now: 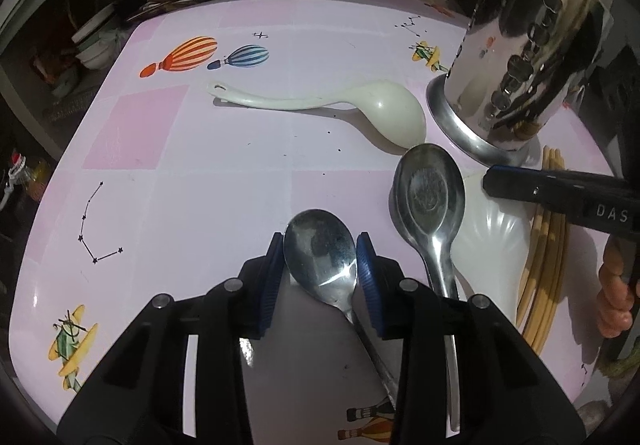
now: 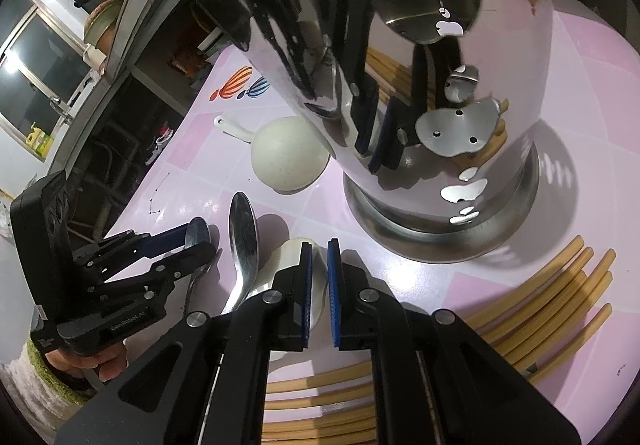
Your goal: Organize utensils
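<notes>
My left gripper (image 1: 320, 237) (image 2: 199, 240) has its blue pads against both sides of a steel spoon's bowl (image 1: 320, 253), whose handle runs back under the gripper. To the right lies a second steel spoon (image 1: 428, 189) (image 2: 244, 233), bowl up. My right gripper (image 2: 319, 245) (image 1: 487, 181) is shut to a thin slit above a white scoop (image 1: 492, 241) (image 2: 286, 259); I see nothing pinched in it. A shiny perforated steel utensil holder (image 1: 520, 57) (image 2: 440, 125) stands just beyond. A white ladle (image 1: 400, 113) (image 2: 286, 153) lies bowl down near the holder's base.
Several yellow chopsticks (image 1: 548, 253) (image 2: 552, 293) lie spread under and right of my right gripper. The table wears a pink cloth (image 1: 180, 185) printed with balloons. Bowls on dark shelves (image 1: 92, 49) stand past its far left edge. A hand (image 1: 616, 297) holds the right gripper.
</notes>
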`<action>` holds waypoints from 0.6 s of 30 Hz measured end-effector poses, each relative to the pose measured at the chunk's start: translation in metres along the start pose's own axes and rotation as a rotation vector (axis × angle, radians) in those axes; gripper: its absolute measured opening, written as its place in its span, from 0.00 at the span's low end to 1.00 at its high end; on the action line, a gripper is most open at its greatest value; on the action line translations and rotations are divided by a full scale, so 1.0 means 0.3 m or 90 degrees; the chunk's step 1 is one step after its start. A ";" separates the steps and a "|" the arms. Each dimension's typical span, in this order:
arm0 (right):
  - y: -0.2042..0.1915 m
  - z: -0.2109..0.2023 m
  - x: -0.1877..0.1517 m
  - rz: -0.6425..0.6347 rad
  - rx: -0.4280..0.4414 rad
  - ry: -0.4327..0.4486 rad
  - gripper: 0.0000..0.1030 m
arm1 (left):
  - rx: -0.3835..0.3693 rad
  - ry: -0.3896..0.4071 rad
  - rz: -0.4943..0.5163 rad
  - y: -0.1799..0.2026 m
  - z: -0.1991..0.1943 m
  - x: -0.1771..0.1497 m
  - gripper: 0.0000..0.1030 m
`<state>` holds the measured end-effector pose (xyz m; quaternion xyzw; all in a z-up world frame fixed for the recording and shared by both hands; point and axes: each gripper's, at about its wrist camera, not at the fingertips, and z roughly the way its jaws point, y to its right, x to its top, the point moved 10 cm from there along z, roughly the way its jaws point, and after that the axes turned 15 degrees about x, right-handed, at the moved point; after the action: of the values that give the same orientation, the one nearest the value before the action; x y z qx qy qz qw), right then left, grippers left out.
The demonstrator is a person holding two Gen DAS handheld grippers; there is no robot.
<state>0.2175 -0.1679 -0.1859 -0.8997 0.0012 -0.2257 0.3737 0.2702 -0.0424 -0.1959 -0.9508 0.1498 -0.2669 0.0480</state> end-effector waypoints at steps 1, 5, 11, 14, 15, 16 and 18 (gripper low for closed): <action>0.001 -0.001 0.000 0.001 0.000 0.000 0.08 | 0.001 -0.001 -0.002 -0.001 0.002 -0.003 0.34; 0.000 -0.003 0.000 0.001 -0.001 0.000 0.08 | -0.001 0.001 -0.006 -0.005 -0.003 0.000 0.34; -0.003 -0.011 0.000 -0.005 -0.009 0.004 0.08 | 0.011 0.037 0.002 -0.008 -0.040 0.011 0.34; -0.016 -0.024 0.004 -0.012 -0.013 0.010 0.08 | 0.014 0.057 0.003 -0.013 -0.063 0.017 0.34; -0.021 -0.033 0.008 -0.015 -0.013 0.014 0.08 | 0.016 0.066 0.003 -0.017 -0.073 0.021 0.34; -0.024 -0.040 0.009 -0.017 -0.013 0.016 0.08 | 0.017 0.072 0.003 -0.019 -0.081 0.022 0.34; -0.042 -0.062 0.018 -0.029 -0.016 0.026 0.07 | 0.018 0.088 0.000 -0.030 -0.105 0.028 0.34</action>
<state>0.2126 -0.1721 -0.1637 -0.8993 -0.0088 -0.2525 0.3570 0.2630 -0.0369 -0.1634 -0.9293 0.1488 -0.3341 0.0512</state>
